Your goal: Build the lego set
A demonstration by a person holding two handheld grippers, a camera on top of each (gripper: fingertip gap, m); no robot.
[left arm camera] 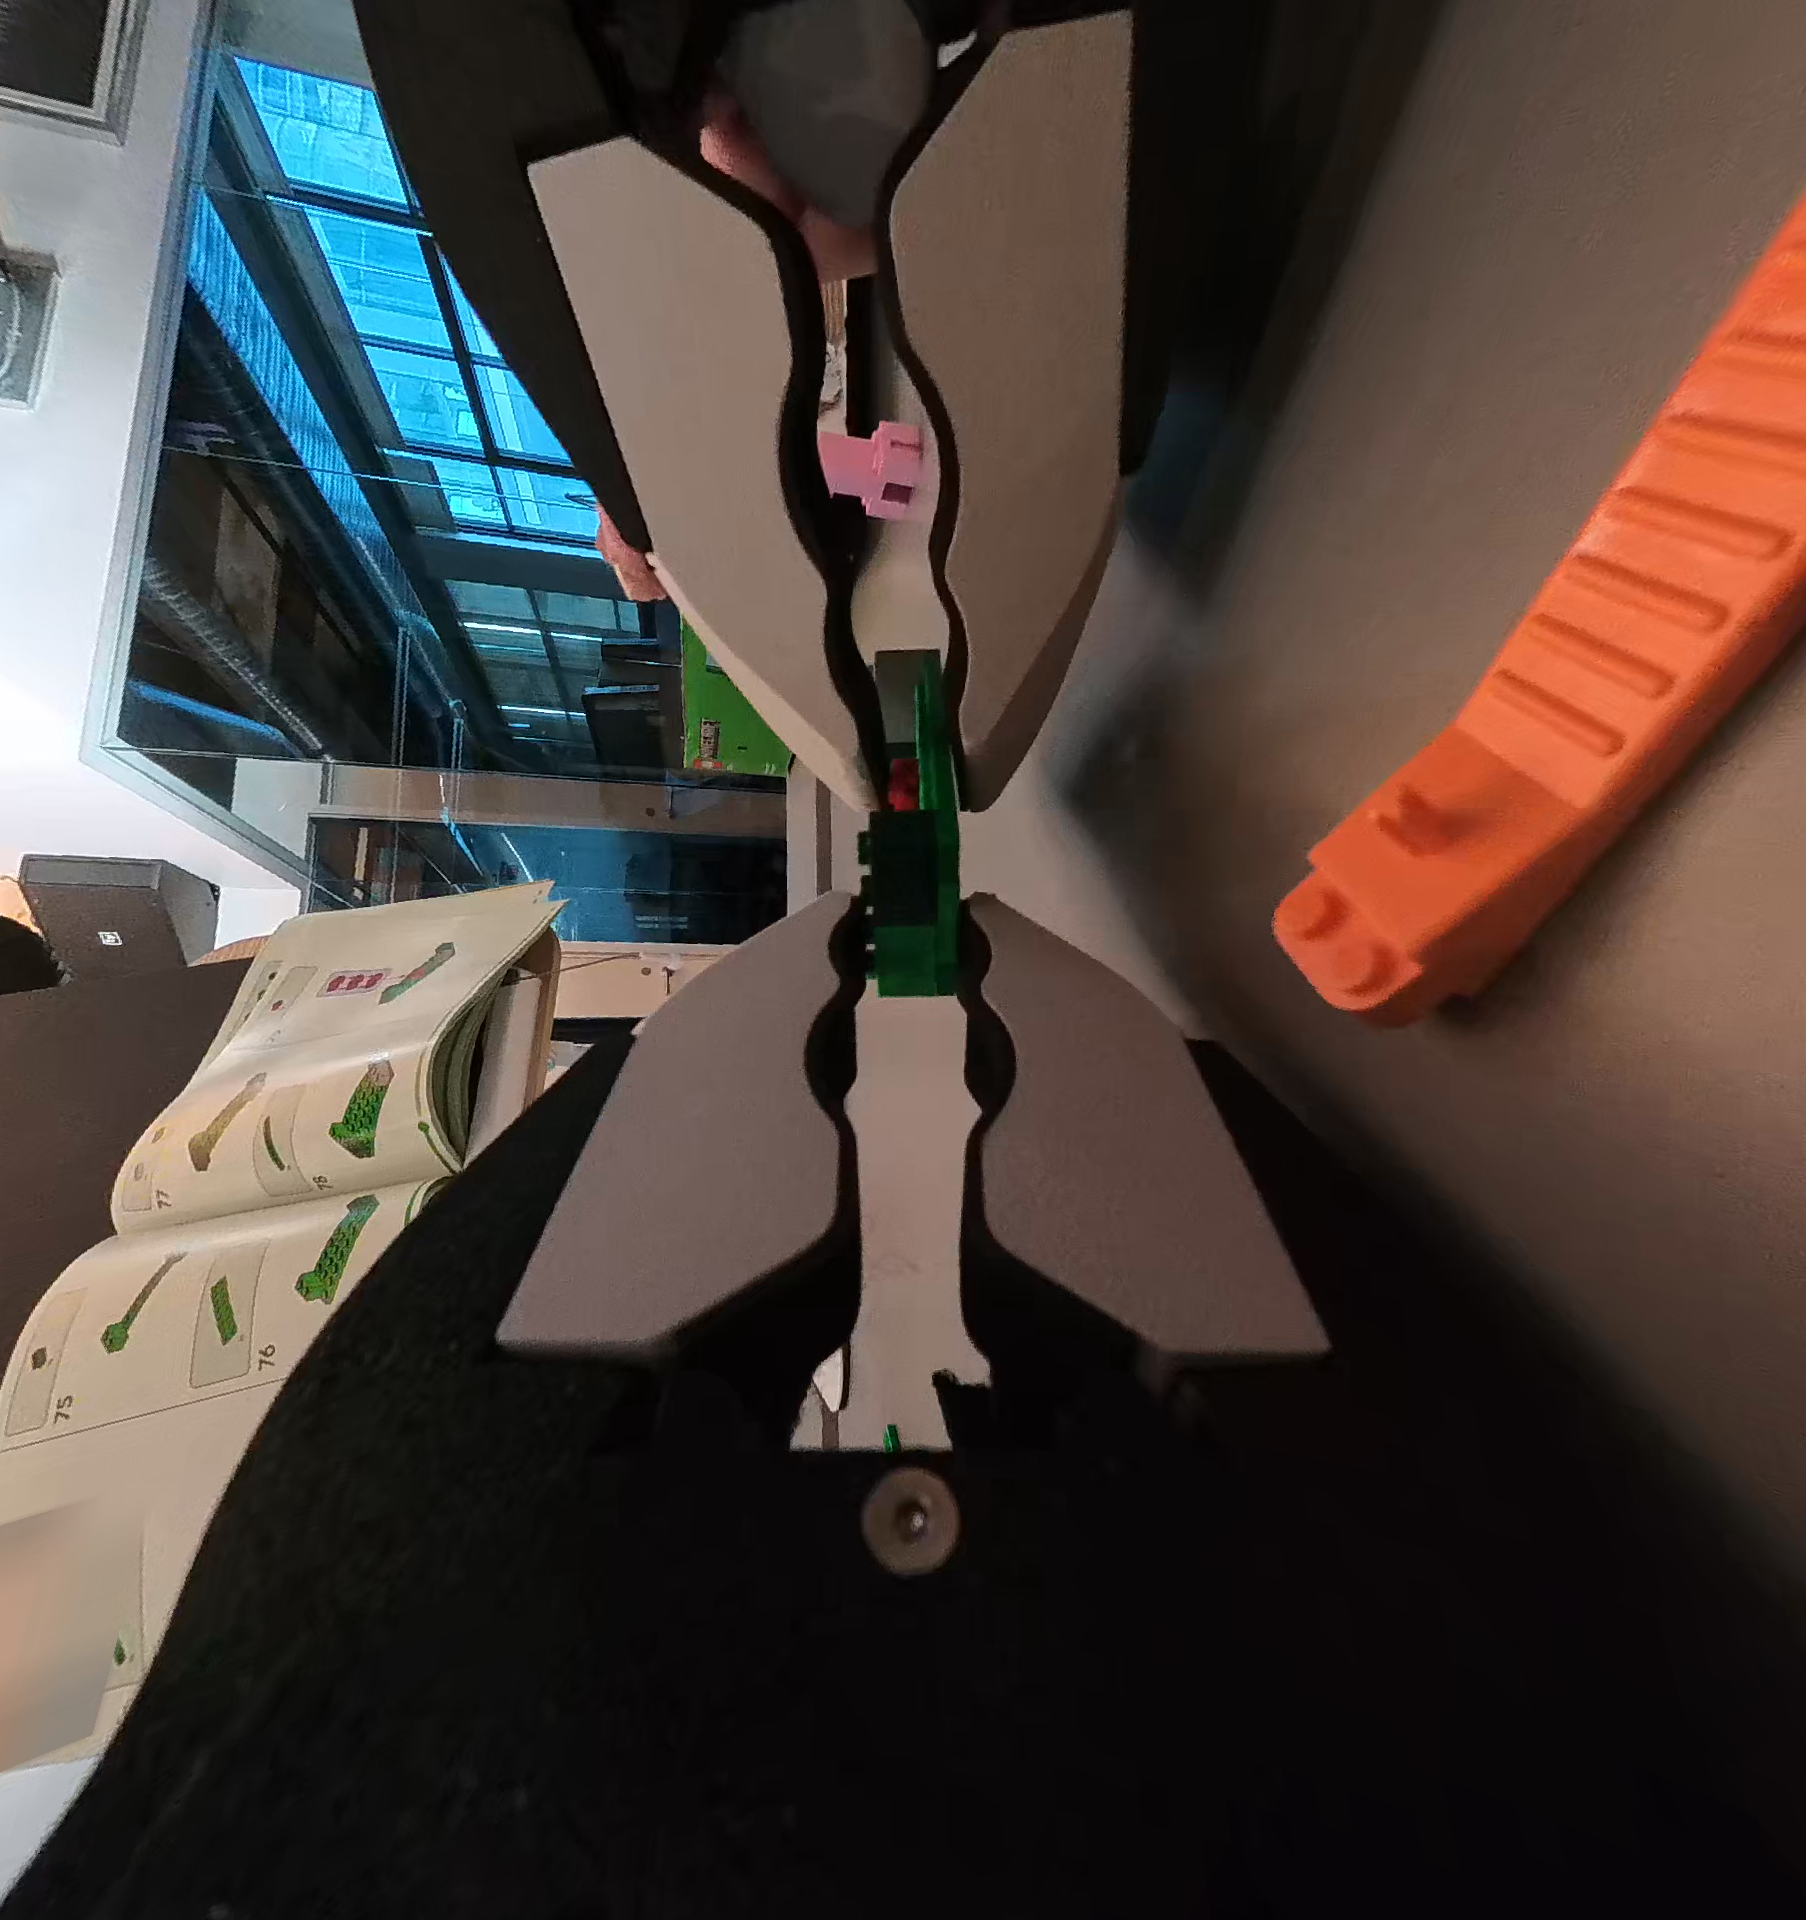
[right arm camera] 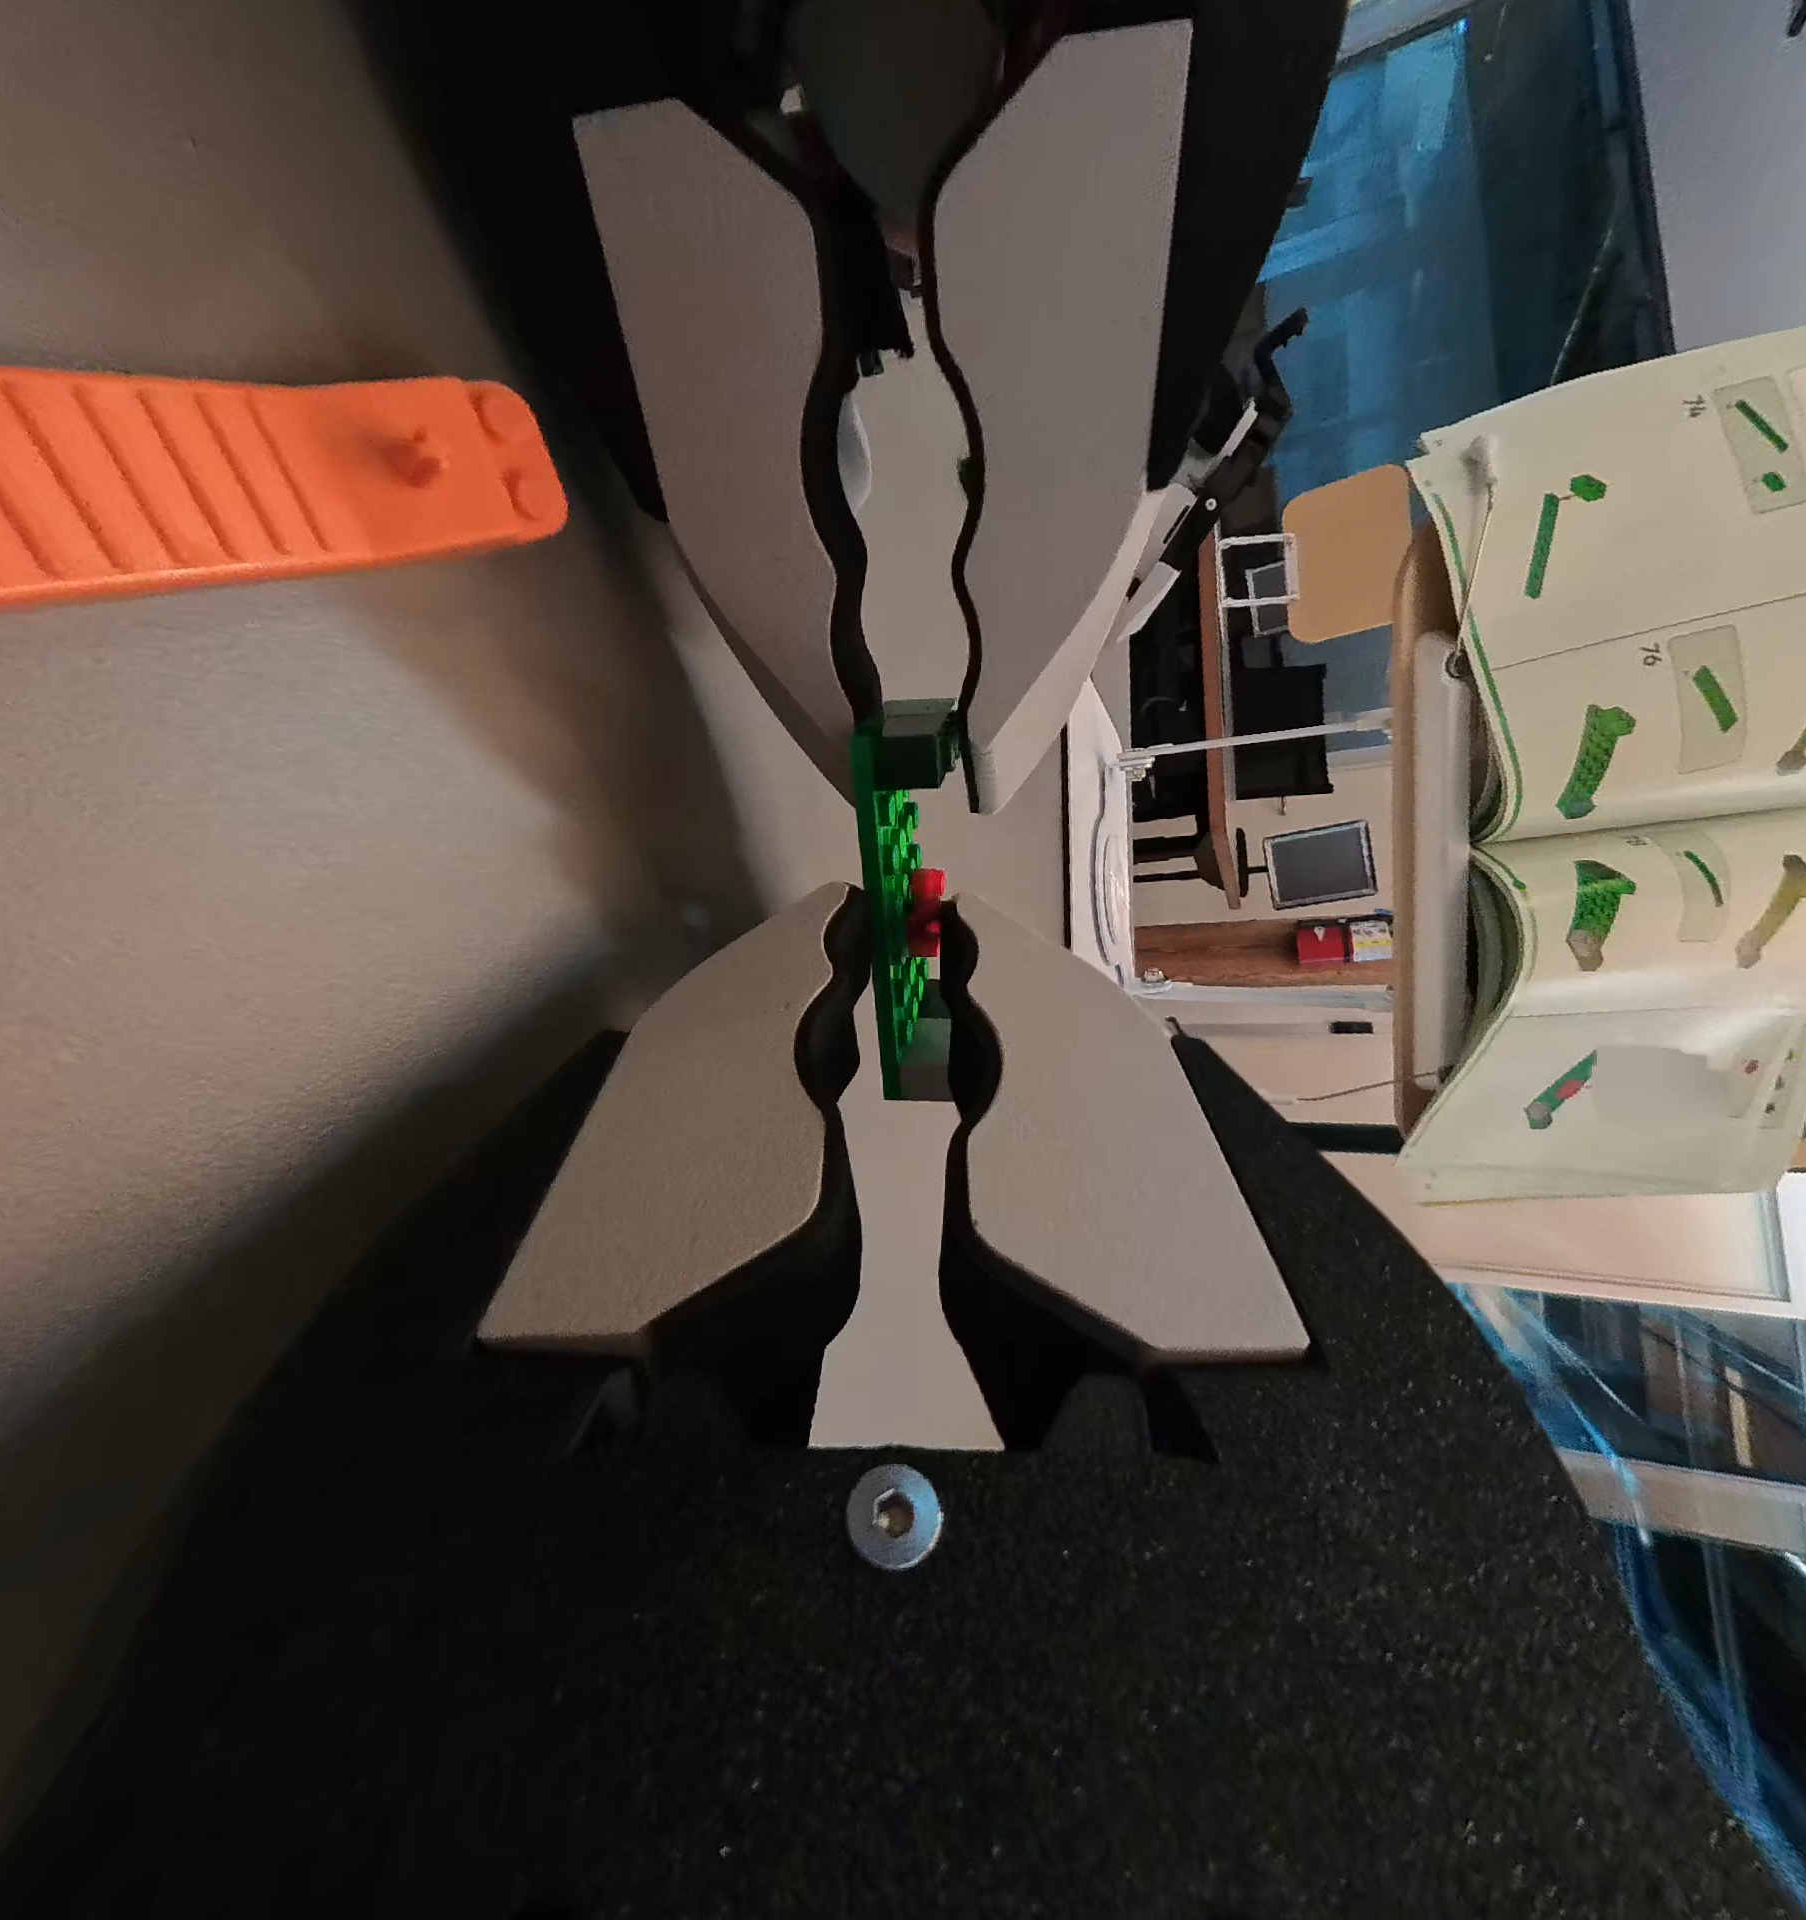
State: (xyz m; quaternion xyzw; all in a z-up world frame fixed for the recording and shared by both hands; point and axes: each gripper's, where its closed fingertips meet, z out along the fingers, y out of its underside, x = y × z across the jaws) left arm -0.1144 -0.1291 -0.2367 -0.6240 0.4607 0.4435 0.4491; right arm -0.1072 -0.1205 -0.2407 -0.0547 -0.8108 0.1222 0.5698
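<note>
Left wrist view: green lego plate [left arm camera: 925, 894] with dark and red bricks, pinched at one end by left gripper [left arm camera: 914, 925], opposite end clamped by right gripper [left arm camera: 909, 769]. Beside plate, orange brick separator [left arm camera: 1605, 623] on table [left arm camera: 1501, 1247]; open instruction booklet [left arm camera: 255, 1195] beyond.

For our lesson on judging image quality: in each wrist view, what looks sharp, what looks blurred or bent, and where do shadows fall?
Left wrist view: the green lego plate between the tongs is fairly sharp; the orange brick separator is softly blurred, and the window frames bow from wide-angle distortion. Right wrist view: the instruction booklet reads clearly, while shadow darkens the table at lower left.
</note>
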